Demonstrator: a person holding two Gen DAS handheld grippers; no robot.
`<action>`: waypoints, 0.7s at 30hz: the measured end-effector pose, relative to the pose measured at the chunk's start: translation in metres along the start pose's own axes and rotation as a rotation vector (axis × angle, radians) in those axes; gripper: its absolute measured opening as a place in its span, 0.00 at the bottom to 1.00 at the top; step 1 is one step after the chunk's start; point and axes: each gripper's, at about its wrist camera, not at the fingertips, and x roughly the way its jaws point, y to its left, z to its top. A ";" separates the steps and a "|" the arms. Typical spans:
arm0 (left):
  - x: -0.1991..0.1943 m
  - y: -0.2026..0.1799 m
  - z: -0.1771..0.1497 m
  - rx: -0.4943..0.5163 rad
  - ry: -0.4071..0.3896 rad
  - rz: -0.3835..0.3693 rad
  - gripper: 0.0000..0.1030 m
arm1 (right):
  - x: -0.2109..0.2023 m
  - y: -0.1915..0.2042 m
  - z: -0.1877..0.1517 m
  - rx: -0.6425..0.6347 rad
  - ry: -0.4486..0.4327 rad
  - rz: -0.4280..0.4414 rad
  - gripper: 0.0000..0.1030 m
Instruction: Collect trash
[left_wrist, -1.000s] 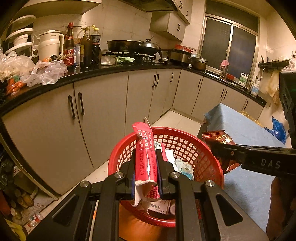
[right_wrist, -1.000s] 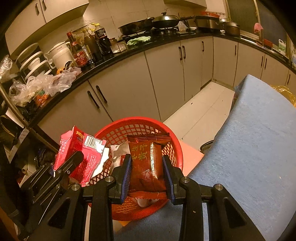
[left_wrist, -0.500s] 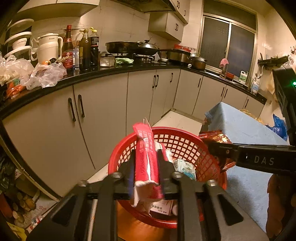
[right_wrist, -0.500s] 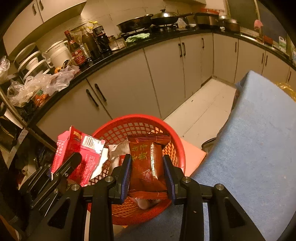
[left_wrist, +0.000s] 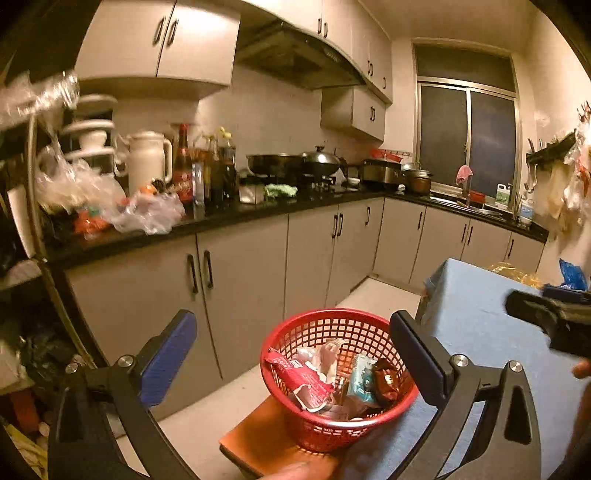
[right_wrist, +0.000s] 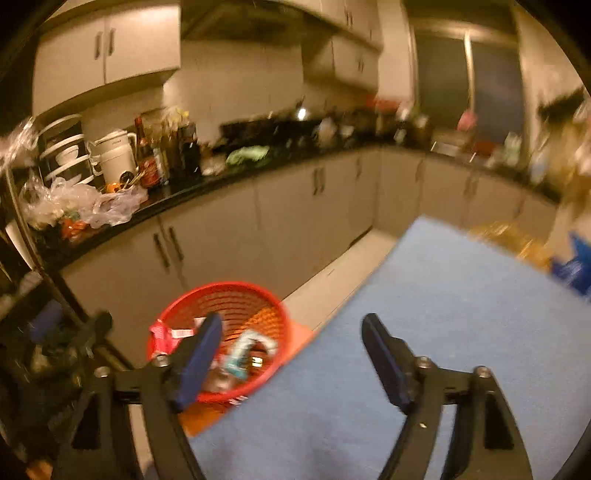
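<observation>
Both grippers gape, left gripper (left_wrist: 293, 352) and right gripper (right_wrist: 291, 354) holding nothing. Between my left fingers sits the red basket (left_wrist: 328, 430) with red wrapper (left_wrist: 301, 380) and brown packet (left_wrist: 386, 380) inside. Blue tabletop (right_wrist: 424, 325) spreads right; black counter (left_wrist: 229, 221) beyond. Right view's blurred.

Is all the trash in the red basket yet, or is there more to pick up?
The red packet and brown wrapper lie in the red basket. The left gripper and right gripper are open and empty. The blue tablecloth shows no trash nearby; its far end is blurred.
</observation>
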 end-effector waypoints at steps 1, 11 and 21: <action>-0.006 -0.002 0.001 0.008 -0.008 0.008 1.00 | -0.011 -0.001 -0.006 -0.007 -0.014 -0.034 0.84; -0.051 -0.017 -0.008 0.061 -0.020 -0.017 1.00 | -0.082 -0.024 -0.056 -0.004 -0.076 -0.146 0.88; -0.071 -0.028 -0.013 0.079 -0.044 0.007 1.00 | -0.113 -0.022 -0.072 -0.030 -0.115 -0.201 0.91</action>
